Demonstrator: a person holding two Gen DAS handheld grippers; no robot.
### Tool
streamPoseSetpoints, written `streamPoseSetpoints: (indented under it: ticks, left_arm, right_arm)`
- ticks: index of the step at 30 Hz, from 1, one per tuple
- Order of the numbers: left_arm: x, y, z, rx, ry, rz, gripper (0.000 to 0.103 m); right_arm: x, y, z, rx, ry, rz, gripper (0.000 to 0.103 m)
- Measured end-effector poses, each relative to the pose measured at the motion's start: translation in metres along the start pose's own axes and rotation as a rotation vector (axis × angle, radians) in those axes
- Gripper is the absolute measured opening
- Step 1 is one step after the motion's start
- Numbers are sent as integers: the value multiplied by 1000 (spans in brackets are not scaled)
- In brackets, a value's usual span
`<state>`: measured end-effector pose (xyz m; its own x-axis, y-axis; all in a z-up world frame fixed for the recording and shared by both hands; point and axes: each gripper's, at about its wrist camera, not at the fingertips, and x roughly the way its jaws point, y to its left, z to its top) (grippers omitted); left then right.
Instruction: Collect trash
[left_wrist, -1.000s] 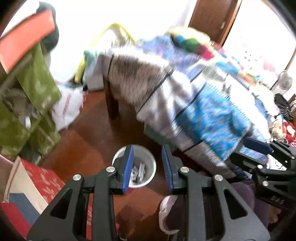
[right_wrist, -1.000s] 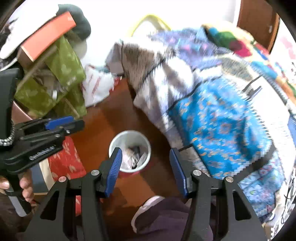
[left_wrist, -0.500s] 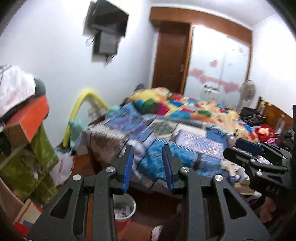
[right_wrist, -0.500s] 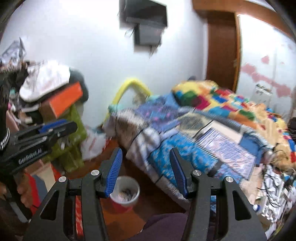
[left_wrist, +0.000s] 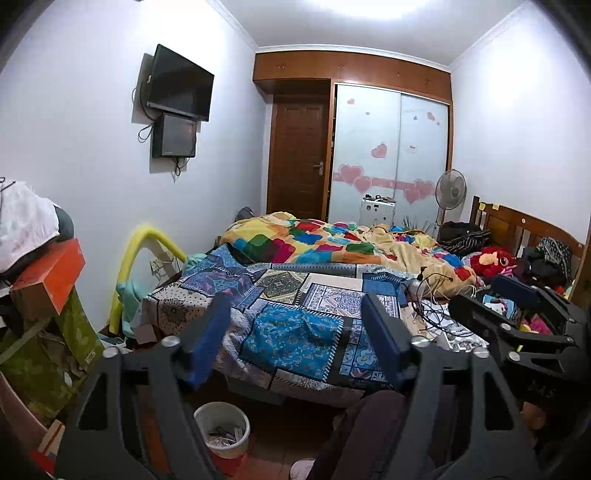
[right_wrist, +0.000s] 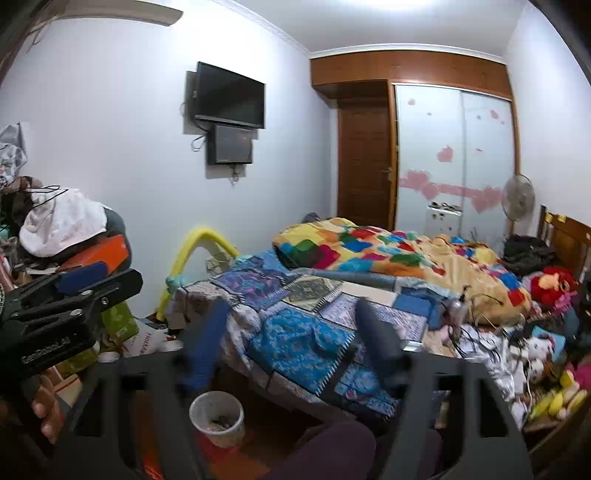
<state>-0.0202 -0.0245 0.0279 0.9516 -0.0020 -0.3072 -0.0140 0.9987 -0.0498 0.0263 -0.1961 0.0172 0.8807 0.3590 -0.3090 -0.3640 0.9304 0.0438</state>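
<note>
Now two tools are up, the left tool and the right tool, each with two blue fingers, jaws just spread wide and nothing between them. One white bin stands upright on the brown floor beside the bed, its mouth facing the ceiling, scraps of trash inside. Two screens hang on the pale wall, one above the other. One fan stands by the sliding wardrobe.

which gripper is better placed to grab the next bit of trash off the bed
Right, probably. The right gripper is on the side of the cluttered edge of the bed; the left gripper faces bare quilt. Both jaws just opened, empty.
</note>
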Motion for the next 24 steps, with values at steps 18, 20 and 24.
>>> streamPoseSetpoints:
  ticks: [18,20,24]
  left_arm:
    - [-13,-4,-15,10,6,13,97]
    - [-13,-4,-17,8,11,12,97]
    - [-12,-4,-18,8,13,10,97]
  right_arm:
    - [-23,-3,-11,41,-26,-32,103]
    - [-25,-4,-13,42,-26,-35,103]
    - [-28,-5,-13,49,-27,-36,103]
